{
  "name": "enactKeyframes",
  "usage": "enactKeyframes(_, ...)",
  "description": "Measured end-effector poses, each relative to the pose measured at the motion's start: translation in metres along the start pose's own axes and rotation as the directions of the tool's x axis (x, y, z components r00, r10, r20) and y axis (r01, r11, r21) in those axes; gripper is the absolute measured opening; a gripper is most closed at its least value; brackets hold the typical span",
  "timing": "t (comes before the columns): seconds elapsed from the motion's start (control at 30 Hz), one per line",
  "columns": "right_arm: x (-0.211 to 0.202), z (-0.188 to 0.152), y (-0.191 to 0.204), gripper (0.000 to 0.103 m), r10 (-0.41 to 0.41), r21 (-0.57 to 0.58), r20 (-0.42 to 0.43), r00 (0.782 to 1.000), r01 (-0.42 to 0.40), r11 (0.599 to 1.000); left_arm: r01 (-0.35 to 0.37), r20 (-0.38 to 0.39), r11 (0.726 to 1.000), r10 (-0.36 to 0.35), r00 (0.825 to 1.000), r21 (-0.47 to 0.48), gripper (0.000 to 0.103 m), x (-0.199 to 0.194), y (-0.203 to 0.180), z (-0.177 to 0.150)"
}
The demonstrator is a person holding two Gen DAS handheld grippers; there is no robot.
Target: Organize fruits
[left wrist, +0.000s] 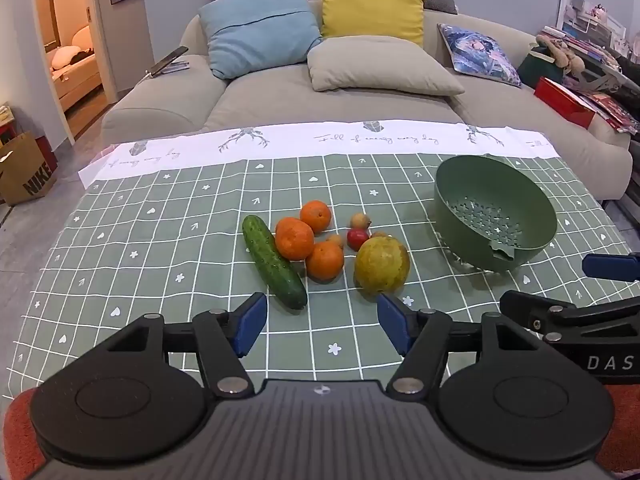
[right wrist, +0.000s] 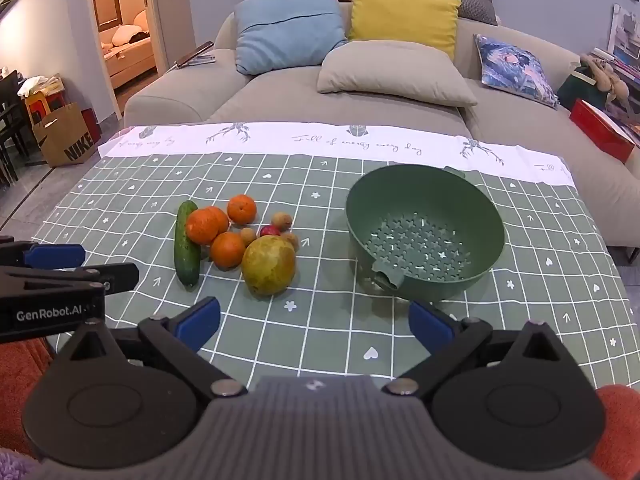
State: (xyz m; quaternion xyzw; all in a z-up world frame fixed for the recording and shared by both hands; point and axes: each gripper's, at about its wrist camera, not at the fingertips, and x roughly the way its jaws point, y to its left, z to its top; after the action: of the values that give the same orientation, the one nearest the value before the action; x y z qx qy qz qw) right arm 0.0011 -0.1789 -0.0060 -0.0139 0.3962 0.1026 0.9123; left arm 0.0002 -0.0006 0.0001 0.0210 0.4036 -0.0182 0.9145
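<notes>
From the left wrist camera, the left gripper (left wrist: 322, 322) hangs above the near part of a green checked tablecloth (left wrist: 160, 248), its blue-padded fingers spread wide with nothing between them. Just beyond the fingertips lies the heap of produce: a cucumber (left wrist: 273, 266) lying slantwise on the left, three oranges (left wrist: 295, 239) bunched against it, a large yellow-green pear (left wrist: 382, 265) on the right, and a small red fruit (left wrist: 357, 238) with a few small tan fruits (left wrist: 360, 221) tucked behind the pear. A green colander bowl (left wrist: 496, 216), empty, stands farther right on the cloth, apart from the fruit. The right gripper (left wrist: 580, 292) pokes in at the right edge, near the bowl. Behind the table is a grey sofa (left wrist: 320, 96) with cushions. From the right wrist camera, the right gripper (right wrist: 314, 326) is likewise over the near cloth, fingers fully apart and empty, aimed at the gap between the pear (right wrist: 269, 265) and the colander bowl (right wrist: 425, 232). The cucumber (right wrist: 187, 250), oranges (right wrist: 207, 225), red fruit (right wrist: 270, 231) and tan fruits (right wrist: 281, 220) sit in one cluster left of centre, all on the tablecloth (right wrist: 540, 280) and none in the bowl. The left gripper (right wrist: 80, 264) shows at the left edge, level with the cucumber but not touching it
</notes>
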Motion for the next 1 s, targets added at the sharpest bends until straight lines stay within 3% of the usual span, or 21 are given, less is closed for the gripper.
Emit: enactKeyframes(1.0, -0.003, 0.000, 0.002, 0.098, -0.011, -0.012, 0.004, 1.000, 0.011, 1.000, -0.005, 0.008, 1.000, 0.005, 1.000, -0.001, 0.073, -0.004, 0.001, 0.002)
